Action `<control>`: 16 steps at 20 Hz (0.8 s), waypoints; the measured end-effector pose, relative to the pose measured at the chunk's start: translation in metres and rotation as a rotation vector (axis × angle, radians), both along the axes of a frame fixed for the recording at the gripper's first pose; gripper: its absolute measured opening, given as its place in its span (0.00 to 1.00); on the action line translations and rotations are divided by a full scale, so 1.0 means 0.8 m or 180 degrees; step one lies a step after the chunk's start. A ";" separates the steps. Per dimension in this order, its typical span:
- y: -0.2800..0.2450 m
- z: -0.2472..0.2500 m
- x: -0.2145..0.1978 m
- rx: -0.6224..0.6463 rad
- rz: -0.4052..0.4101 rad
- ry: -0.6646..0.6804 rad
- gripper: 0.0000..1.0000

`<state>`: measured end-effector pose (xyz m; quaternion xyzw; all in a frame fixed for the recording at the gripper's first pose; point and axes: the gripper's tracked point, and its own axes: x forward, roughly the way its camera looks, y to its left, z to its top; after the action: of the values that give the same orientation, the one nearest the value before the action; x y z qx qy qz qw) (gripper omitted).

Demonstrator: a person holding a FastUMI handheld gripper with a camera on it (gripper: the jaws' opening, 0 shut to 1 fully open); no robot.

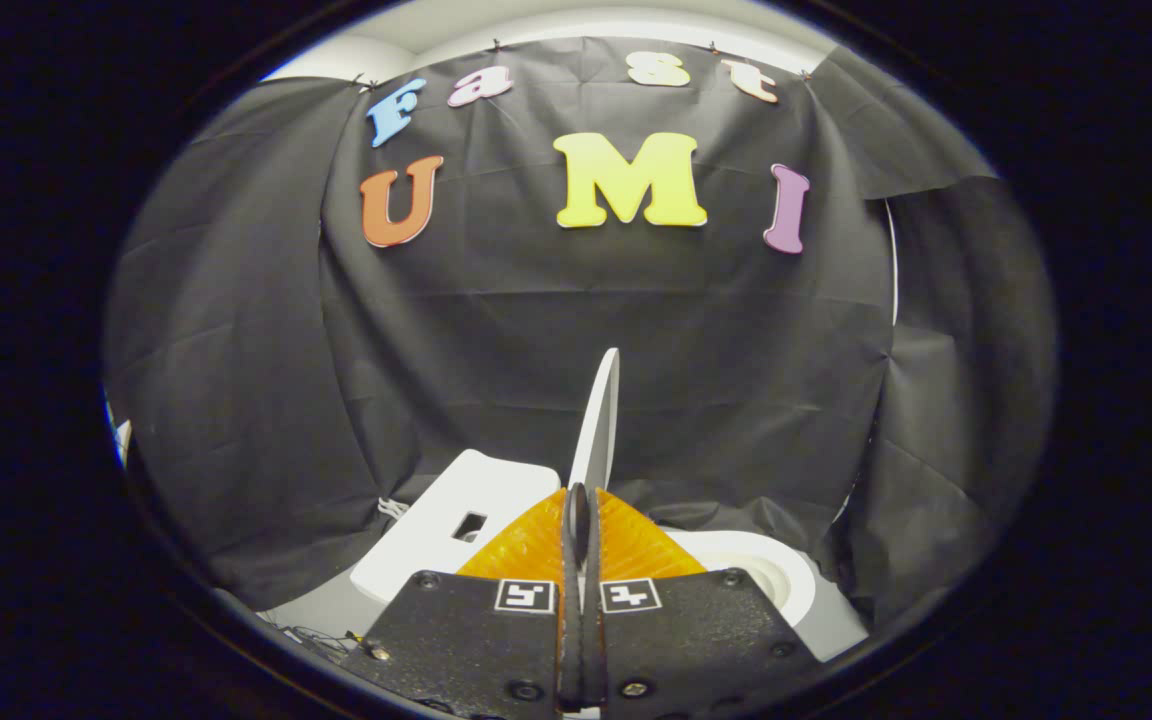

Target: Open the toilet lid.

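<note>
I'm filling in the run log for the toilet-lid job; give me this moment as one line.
gripper: shut on toilet lid | toilet lid: raised, edge-on, near upright | tank: beside the lid | bowl: uncovered | phase: lid lifted, not released

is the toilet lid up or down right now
Up. The toilet lid stands nearly upright, seen edge-on, rising ahead of the gripper, whose fingers are shut on its lower edge. The toilet bowl lies uncovered beside it.

The hand-held gripper (pixel 579 500) hides the lower edge of the thin white plastic toilet lid (pixel 600 420) and the near left part of the round white toilet bowl (pixel 771 575).
</note>
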<state>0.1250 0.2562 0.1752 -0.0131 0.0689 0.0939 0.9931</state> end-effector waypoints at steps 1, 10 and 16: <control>0.008 0.000 0.000 -0.0044 0.0015 -0.0005 0.04; 0.076 -0.004 -0.002 -0.0368 0.0097 -0.0036 0.04; 0.113 -0.012 -0.003 -0.0693 0.0034 -0.0109 0.05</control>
<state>0.1227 0.3465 0.1657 -0.1229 0.0617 0.0910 0.9863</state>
